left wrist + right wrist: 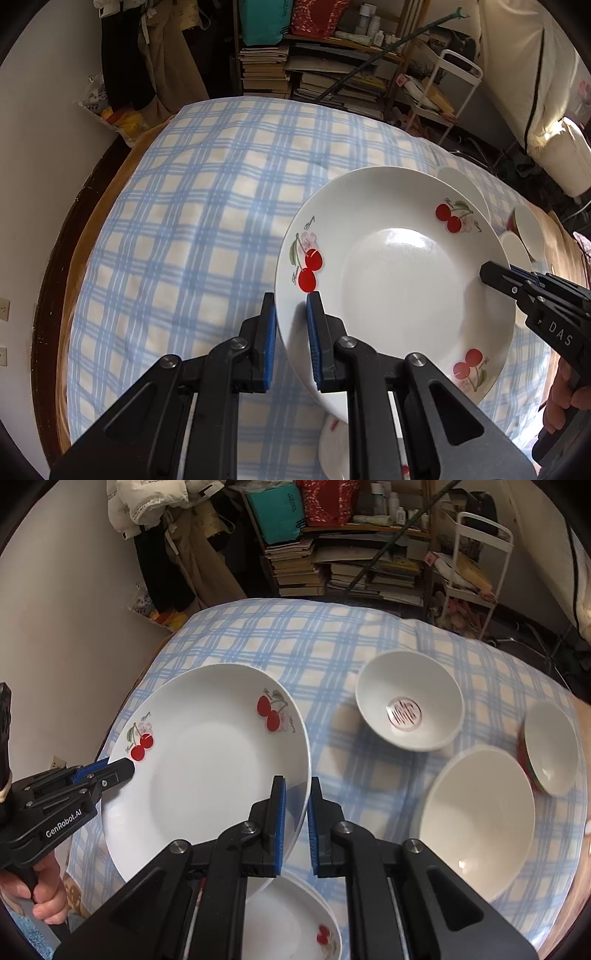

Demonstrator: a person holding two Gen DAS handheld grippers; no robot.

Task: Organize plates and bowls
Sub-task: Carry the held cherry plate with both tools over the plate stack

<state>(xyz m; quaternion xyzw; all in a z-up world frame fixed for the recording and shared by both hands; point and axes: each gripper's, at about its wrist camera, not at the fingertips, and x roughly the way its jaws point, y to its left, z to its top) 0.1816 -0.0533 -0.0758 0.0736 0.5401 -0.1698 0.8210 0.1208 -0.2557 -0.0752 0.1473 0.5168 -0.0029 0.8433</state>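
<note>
We held the cherry plate (399, 280) off the checked cloth (192, 229), one pair of tongs on each side. Left tongs (290, 317) nearly closed, pads pinching the near-left rim. Right tongs (295, 801) likewise clamped on the opposite rim. Second cherry plate (291, 923) lay beneath on the table. Three bowls stood right: patterned bowl (408, 705), plain bowl (480, 823), red-sided bowl (550, 749).
</note>
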